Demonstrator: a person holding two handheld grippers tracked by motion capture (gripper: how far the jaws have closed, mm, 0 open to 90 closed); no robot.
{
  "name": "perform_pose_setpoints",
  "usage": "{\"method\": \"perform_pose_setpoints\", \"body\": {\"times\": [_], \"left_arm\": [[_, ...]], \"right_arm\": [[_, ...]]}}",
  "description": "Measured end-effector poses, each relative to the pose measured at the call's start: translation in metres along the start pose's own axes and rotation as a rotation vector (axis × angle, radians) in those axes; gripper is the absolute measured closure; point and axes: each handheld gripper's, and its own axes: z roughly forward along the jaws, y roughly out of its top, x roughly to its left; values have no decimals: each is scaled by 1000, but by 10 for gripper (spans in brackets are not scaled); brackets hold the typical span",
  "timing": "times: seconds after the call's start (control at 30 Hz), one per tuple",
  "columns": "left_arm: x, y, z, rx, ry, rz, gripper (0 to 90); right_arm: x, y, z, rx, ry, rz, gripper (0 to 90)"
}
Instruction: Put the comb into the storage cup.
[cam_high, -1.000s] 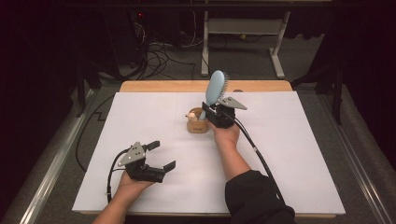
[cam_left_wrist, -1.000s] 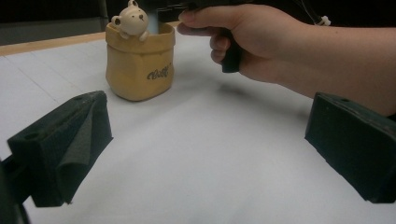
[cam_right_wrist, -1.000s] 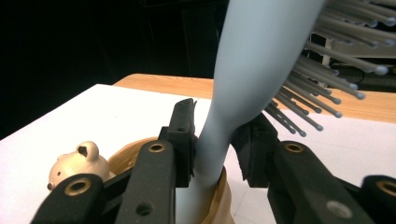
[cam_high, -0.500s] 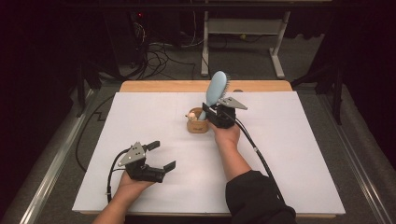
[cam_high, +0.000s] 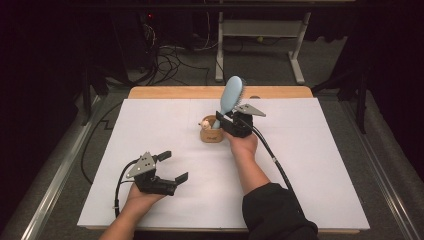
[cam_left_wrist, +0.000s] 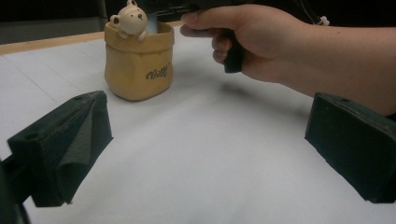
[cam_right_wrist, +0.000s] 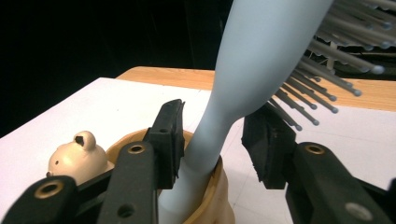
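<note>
In the high view, we are standing the light blue hairbrush (cam_high: 231, 95) handle-down in the small tan pot (cam_high: 211, 133), just above the centre of the frame on the white table cover (cam_high: 310, 165). The right gripper (cam_high: 226, 120) is sitting at the brush handle directly above the pot, while the left gripper (cam_high: 170, 166) is resting in the lower left of the frame, well apart from the pot, its jaws spread wide and holding nothing. In the left gripper view, we are looking past those two wide jaws at bare cover; the pot (cam_left_wrist: 138, 63), with a small bear figure (cam_left_wrist: 130, 19) on its rim, is standing in the upper left, and the person's right hand (cam_left_wrist: 252, 39) is reaching in from the upper right. In the right gripper view, the handle of the hairbrush (cam_right_wrist: 243, 79) is already entering the pot (cam_right_wrist: 205, 205) at the bottom centre, bristles pointing to the upper right. The jaws are flanking the handle narrowly; we cannot tell whether the pads are pressing it. We judge insertion nearly complete; releasing and withdrawing are remaining.
</note>
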Motion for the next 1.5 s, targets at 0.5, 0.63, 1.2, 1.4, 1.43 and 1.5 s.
{"method": "perform_pose_setpoints", "body": {"times": [0.5,0.63,1.2,1.4,1.43,1.5], "left_arm": [[0,0,0,-1,0,0,18],[0,0,0,0,-1,1,18],[1,0,1,-3,5,-1,18],[2,1,0,-7,13,-2,18],[2,1,1,-4,17,-1,18],[3,1,1,-1,23,-1,18]], "right_arm": [[-1,-1,1,11,21,18,435],[-2,-1,1,14,13,16,402],[-3,2,-9,47,44,-15,167],[-6,-1,-15,62,33,-34,59],[-6,-1,-17,62,34,-35,34],[-6,-2,-19,67,30,-38,4]]}}
